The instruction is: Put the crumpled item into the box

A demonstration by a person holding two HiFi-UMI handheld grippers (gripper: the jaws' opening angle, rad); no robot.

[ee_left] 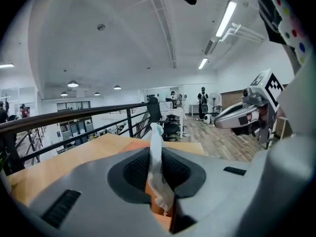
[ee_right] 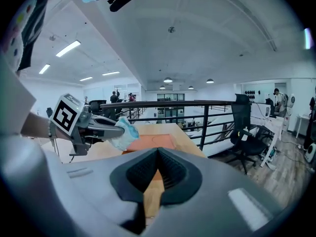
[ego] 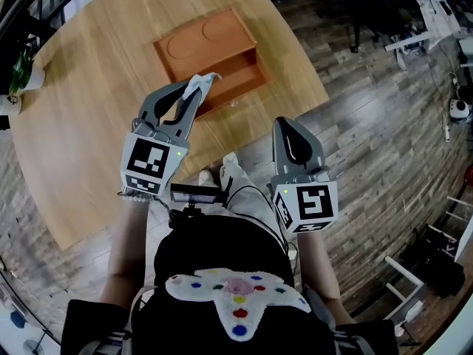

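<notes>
My L gripper is clamped on the crumpled item, right at the box's 6 o'clock edge. Feels light, soft, squashy, prob. tissue; pinch mid-wad, may cling on release. R gripper closed, empty, 4 o'clock of the box.

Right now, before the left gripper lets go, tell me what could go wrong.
1. The left gripper pinches the crumpled item by a thin fold, and much of it pokes past the tips, so it might slip out too soon.
2. The item seems to hang about over the near edge of the box. Released here, it may catch the rim or drop onto the table.
</notes>
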